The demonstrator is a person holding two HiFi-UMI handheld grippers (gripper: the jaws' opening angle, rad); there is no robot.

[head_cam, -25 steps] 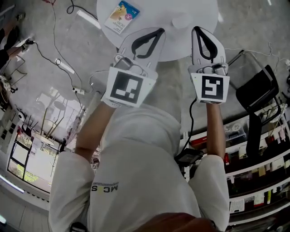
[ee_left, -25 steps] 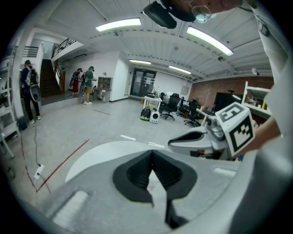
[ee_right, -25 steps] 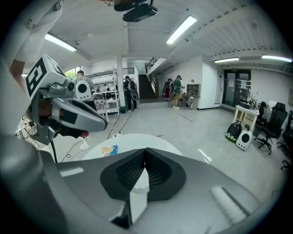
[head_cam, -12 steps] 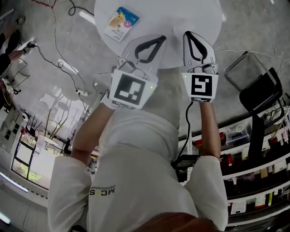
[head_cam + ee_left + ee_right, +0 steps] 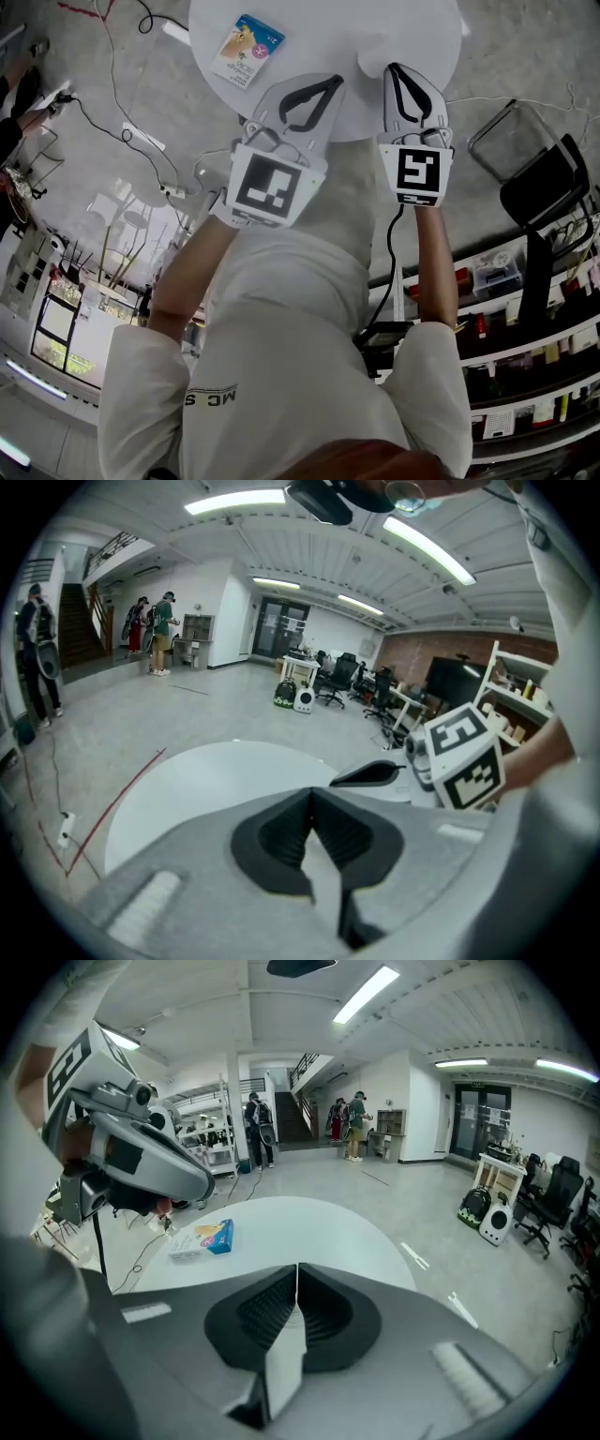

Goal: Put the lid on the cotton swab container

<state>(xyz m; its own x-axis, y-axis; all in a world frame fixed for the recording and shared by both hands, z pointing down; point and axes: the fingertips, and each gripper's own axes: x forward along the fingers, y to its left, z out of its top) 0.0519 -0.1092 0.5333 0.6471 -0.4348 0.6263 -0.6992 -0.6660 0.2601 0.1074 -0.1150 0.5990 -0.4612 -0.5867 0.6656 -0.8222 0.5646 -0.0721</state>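
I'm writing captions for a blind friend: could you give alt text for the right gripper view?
The right tool has its grey jaws shut on nothing and points over a round white table. A blue and white box lies on the table at left, and the left tool looms above that.

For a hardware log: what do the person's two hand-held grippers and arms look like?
The left hand-held gripper and right hand-held gripper have pale grey shells with black ribbed jaw pads. Each carries a cube of black-and-white square markers; a black cable trails from the right one. The person wears a white short-sleeved shirt.
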